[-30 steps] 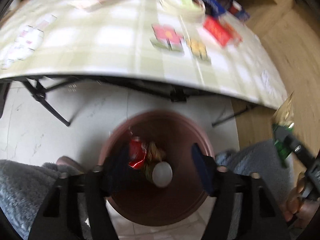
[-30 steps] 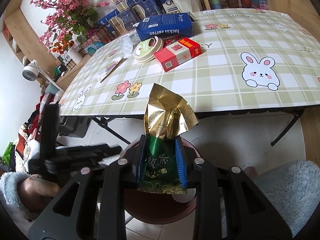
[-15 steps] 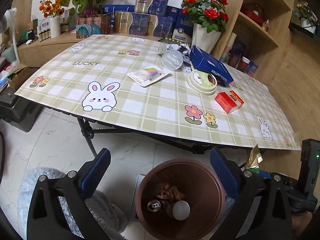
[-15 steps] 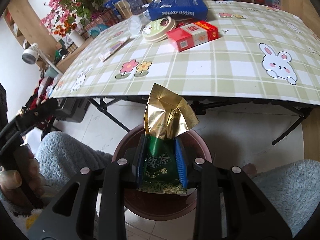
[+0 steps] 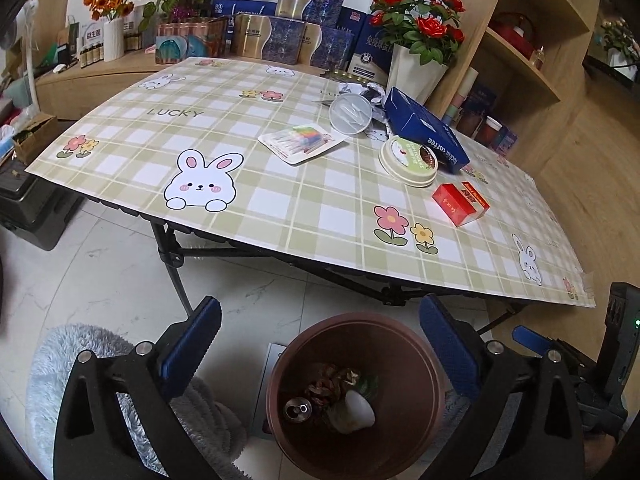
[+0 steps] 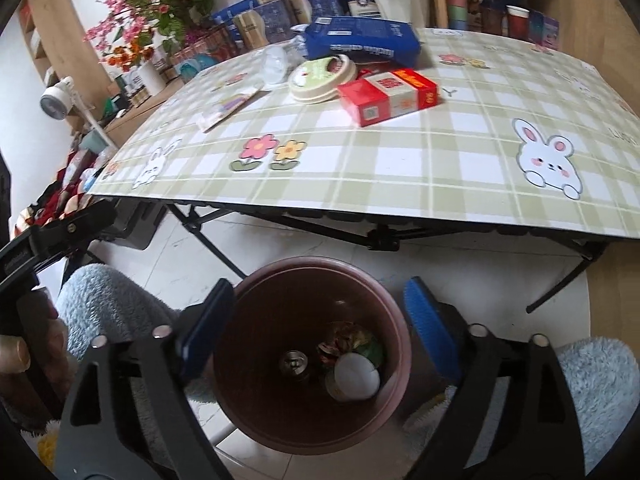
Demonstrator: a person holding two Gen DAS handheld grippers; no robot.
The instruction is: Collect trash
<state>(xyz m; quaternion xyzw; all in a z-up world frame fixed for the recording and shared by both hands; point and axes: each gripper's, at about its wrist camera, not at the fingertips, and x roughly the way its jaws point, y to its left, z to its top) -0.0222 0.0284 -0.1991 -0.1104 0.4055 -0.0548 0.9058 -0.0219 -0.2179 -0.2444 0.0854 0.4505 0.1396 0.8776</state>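
Note:
A brown round bin [image 5: 416, 364] [image 6: 240, 344] stands on the floor in front of the table, holding a can [image 6: 294, 361], a white cup [image 6: 357, 374] and crumpled wrappers, one green [image 6: 370, 346]. My left gripper [image 5: 320, 350] is open and empty above the bin's near side. My right gripper [image 6: 318, 320] is open and empty right over the bin. On the table lie a red box [image 5: 460, 203] [image 6: 390, 96], a round lidded tub [image 5: 409, 159], a blue coffee box [image 5: 426, 134], a clear cup [image 5: 350, 113] and a marker pack [image 5: 302, 142].
The plaid table [image 5: 280, 184] sits on black folding legs [image 5: 172, 256]. Flower vases and boxes [image 5: 280, 36] line its far edge. Wooden shelves [image 5: 532, 40] stand at the right. A grey fluffy rug [image 5: 72, 360] lies on the tiled floor left of the bin.
My right gripper has opened and the green and gold packet has dropped into the bin. The left gripper has stayed open, its view steady on the table.

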